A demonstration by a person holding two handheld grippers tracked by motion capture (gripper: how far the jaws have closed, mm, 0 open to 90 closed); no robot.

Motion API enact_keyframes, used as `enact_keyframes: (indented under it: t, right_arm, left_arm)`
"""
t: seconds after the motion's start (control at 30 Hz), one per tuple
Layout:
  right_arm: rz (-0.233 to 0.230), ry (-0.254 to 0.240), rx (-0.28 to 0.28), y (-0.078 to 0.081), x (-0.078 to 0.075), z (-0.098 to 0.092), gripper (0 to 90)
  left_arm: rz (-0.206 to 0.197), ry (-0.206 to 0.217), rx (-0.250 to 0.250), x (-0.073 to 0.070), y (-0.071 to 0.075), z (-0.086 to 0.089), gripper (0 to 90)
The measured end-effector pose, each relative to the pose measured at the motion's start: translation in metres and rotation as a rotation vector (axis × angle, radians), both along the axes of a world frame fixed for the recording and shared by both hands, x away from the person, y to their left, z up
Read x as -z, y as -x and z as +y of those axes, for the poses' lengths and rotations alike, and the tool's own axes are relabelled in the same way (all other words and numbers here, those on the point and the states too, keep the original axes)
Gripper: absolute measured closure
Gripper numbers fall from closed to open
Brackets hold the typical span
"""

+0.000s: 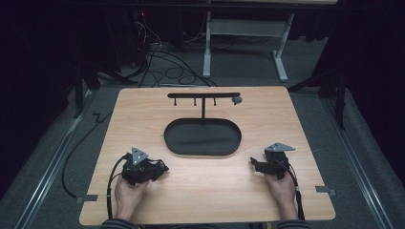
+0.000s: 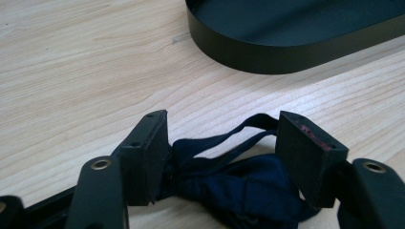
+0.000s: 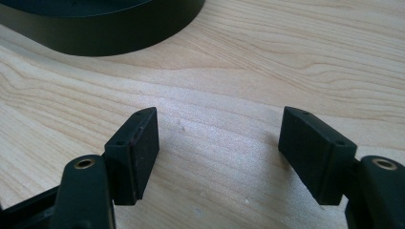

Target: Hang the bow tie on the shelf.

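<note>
Dark-blue cloth bundle [image 2: 239,188] with thin straps lies on the wooden table [image 1: 143,114], between my left gripper's [image 2: 224,143] spread jaws, at seven o'clock from the black oval tray [image 1: 203,137]. My right gripper [image 3: 219,148] rests at four o'clock, jaws spread, empty.

The left tongs [image 1: 161,168] and right tongs [image 1: 254,164] are matte black. Each carries a grey three-cornered plate at twelve o'clock and trails a black cable toward six o'clock. Their jaws end in flat rectangular blocks with small screw holes, on arms with brass-ringed rivets. One left block shows reddish scuffing. Striped sleeve cuffs edge both wrists.
</note>
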State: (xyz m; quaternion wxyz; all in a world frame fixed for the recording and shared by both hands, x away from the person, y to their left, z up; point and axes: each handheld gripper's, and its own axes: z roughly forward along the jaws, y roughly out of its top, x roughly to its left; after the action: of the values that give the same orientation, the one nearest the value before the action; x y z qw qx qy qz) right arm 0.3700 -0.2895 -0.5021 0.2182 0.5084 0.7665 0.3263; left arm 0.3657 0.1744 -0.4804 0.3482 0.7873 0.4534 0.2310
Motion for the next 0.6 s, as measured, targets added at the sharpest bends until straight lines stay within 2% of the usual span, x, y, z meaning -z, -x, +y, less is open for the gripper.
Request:
enact_keyframes:
  t: [0.27, 0.5, 0.6]
  right_arm:
    - [0.001, -0.002, 0.0, 0.0, 0.0, 0.0, 31.5]
    - [-0.001, -0.003, 0.001, 0.0, 0.0, 0.0, 31.5]
    - [-0.001, -0.002, 0.0, 0.0, 0.0, 0.0, 31.5]
  left_arm:
    - [0.021, -0.029, 0.023, 0.008, -0.006, -0.006, 40.9]
    - [0.048, -0.031, 0.033, 0.014, -0.011, -0.007, 54.3]
    - [0.059, -0.038, 0.042, 0.016, -0.013, -0.007, 57.1]
